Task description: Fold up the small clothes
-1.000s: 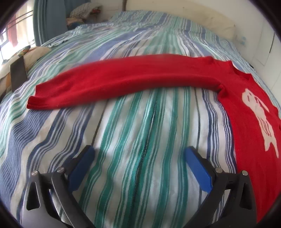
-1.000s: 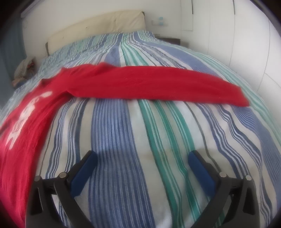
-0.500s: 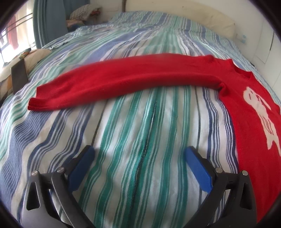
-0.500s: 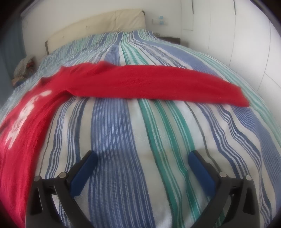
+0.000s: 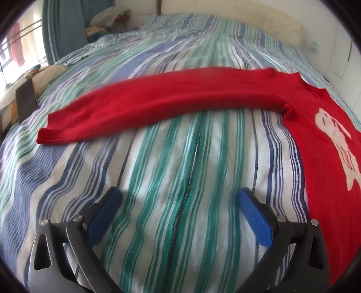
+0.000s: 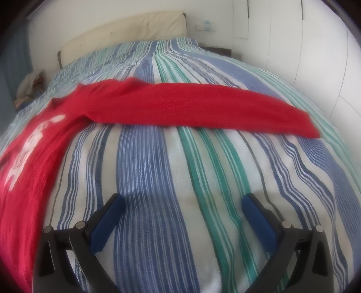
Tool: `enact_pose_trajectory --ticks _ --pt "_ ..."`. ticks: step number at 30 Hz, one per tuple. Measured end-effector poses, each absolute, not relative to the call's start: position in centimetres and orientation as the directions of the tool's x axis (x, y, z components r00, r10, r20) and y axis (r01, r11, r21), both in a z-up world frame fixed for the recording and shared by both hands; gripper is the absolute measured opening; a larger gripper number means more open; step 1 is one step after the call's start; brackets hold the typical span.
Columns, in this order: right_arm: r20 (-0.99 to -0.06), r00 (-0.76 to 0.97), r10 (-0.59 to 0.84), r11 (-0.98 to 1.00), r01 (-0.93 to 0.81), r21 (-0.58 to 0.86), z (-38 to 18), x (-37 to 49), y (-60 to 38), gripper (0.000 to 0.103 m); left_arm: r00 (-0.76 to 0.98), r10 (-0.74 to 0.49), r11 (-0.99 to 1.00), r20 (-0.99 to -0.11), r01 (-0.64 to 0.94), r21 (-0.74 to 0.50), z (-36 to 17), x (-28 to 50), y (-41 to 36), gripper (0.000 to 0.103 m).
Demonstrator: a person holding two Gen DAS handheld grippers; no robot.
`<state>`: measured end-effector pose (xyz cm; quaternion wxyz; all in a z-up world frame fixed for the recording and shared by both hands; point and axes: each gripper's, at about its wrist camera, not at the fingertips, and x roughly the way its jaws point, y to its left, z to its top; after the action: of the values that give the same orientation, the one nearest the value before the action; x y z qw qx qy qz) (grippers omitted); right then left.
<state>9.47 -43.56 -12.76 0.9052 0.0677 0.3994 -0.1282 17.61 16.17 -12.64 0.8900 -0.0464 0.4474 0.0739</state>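
Note:
A red long-sleeved sweater [image 5: 320,157] with a white figure on its chest lies flat on the striped bedspread [image 5: 180,169]. In the left wrist view one sleeve [image 5: 158,101] stretches out to the left, cuff at the far left. In the right wrist view the sweater body [image 6: 33,169] is at the left and the other sleeve [image 6: 203,106] stretches out to the right. My left gripper [image 5: 178,200] is open and empty above bare bedspread, short of the sleeve. My right gripper [image 6: 182,205] is open and empty above the bedspread [image 6: 146,180], short of its sleeve.
A cream headboard [image 6: 126,31] stands at the far end of the bed. A pile of clothes [image 5: 108,20] lies at the far left corner by a blue curtain [image 5: 63,29]. A dark chair back [image 5: 26,101] stands beside the bed's left edge. White wardrobe doors [image 6: 315,45] are on the right.
Both views have shifted slightly; the sweater sits a little further right in the left wrist view. Both grippers stay open and the sweater lies as before.

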Motion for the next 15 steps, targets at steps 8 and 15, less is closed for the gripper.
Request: enact_pose_trajectory --ticks 8,15 --pt "-0.740 0.648 -0.179 0.958 0.286 0.019 -12.76 9.49 -43.56 0.103 0.594 0.091 0.985 -0.799 -0.173 -0.017 -12.72 17.48 16.12 0.103" --pt "-0.740 0.650 -0.175 0.958 0.285 0.024 -12.70 9.51 -43.63 0.103 0.602 0.084 0.985 -0.794 -0.172 -0.026 -12.66 17.33 16.27 0.103"
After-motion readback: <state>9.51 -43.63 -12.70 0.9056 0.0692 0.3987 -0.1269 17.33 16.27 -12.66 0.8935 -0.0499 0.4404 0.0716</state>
